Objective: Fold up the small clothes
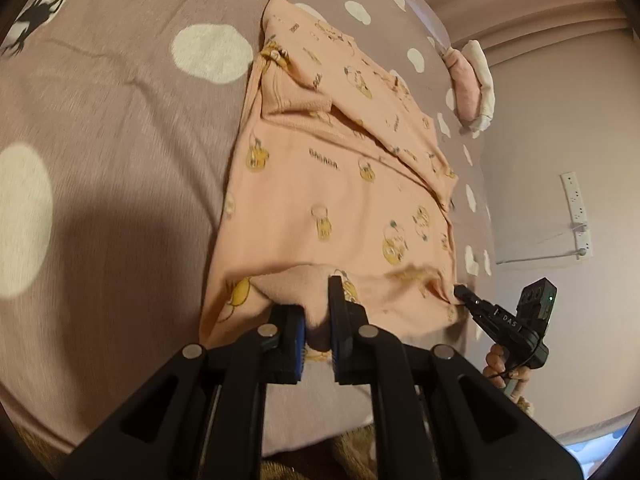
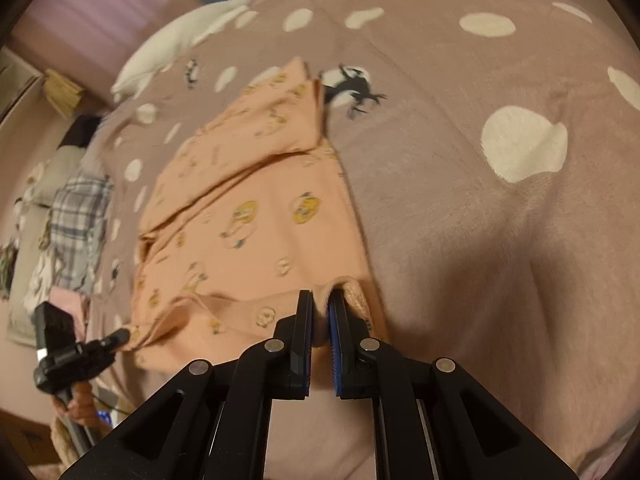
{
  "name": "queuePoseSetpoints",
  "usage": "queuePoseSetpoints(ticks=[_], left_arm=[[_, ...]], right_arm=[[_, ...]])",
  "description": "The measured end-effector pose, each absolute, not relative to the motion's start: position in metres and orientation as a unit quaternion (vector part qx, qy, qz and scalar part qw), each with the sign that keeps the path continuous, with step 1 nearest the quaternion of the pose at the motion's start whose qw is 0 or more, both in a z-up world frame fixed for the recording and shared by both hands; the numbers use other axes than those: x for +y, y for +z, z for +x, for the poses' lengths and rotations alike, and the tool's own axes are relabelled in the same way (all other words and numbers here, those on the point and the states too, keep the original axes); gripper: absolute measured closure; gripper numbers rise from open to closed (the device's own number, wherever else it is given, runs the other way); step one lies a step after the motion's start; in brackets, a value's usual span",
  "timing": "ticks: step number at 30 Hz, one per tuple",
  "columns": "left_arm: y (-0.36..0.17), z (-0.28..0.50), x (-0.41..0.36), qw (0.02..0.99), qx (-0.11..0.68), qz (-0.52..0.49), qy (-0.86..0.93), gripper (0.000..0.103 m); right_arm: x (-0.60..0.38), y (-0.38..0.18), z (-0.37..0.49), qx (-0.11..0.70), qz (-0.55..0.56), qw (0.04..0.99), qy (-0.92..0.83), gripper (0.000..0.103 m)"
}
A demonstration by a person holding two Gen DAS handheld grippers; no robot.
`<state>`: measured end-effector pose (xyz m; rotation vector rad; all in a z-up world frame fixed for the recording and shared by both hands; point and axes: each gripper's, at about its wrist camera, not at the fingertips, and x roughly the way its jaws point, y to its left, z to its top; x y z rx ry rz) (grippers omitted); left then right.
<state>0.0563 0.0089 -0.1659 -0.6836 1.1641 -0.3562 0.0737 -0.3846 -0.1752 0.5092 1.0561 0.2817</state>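
Because a fold needs both near corners carried together, the left gripper (image 1: 318,312) and right gripper (image 2: 320,312) each pinch the near hem of the peach garment (image 1: 340,184), which lies flat on the dotted bedspread (image 1: 120,120).

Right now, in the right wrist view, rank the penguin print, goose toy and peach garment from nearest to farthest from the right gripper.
1. Peach garment: its hem is clamped in the right gripper.
2. Penguin print: on the bedspread, beyond the garment.
3. Goose toy: far edge, upper left.
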Motion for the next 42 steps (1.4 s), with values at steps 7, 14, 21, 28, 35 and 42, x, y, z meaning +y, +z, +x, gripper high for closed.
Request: queuePoseSetpoints(ticks=[7, 14, 21, 28, 35, 42], left_arm=[[-0.163, 0.070, 0.002, 0.794, 0.520, -0.276, -0.155, 0.088], [-0.148, 0.068, 0.024, 0.824, 0.489, -0.263, -0.108, 0.063], [-0.139, 0.060, 0.031, 0.850, 0.482, -0.203, -0.063, 0.035], [-0.146, 0.069, 0.003, 0.857, 0.489, -0.138, -0.082, 0.032], [-0.150, 0.077, -0.014, 0.860, 0.494, -0.096, -0.078, 0.033], [-0.140, 0.080, -0.022, 0.869, 0.484, -0.074, -0.075, 0.033]], right_arm=[[-0.389, -0.172, 0.079, 0.484, 0.238, 0.834, 0.118, 0.094], [-0.407, -0.152, 0.074, 0.446, 0.216, 0.866, 0.067, 0.094], [-0.402, -0.146, 0.066, 0.453, 0.162, 0.875, 0.060, 0.063], [-0.376, -0.160, 0.075, 0.470, 0.129, 0.869, 0.083, 0.058], [-0.360, -0.171, 0.090, 0.476, 0.088, 0.872, 0.070, 0.072], [-0.365, -0.157, 0.077, 0.444, 0.095, 0.889, 0.062, 0.097]])
